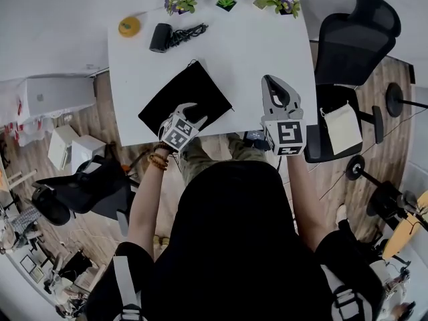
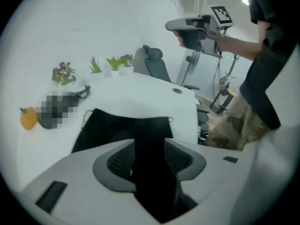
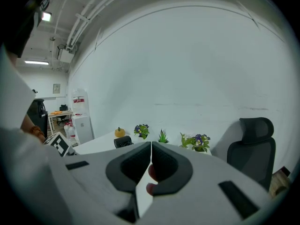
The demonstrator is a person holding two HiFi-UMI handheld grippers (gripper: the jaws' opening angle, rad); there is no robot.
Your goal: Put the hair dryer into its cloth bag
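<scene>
Lighting bright, even; ceiling strip light [image 3: 36,62] far left. White table [image 1: 254,45] nearly overexposed. Fisheye bending, dark corners, soft foreground.

Looks like an office: white desk [image 1: 254,45], black swivel chair [image 1: 354,35], potted plants [image 1: 226,1], wood floor [image 1: 401,139], bare ceiling pipes [image 3: 89,18].

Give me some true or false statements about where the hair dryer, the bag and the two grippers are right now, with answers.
1. The hair dryer is inside the cloth bag. False: it lies on the table, beyond the bag.
2. The left gripper has its jaws apart. True.
3. The right gripper holds the cloth bag. False: its jaws are together and empty.
4. Three small plants stand along the table's far edge. True.
</scene>
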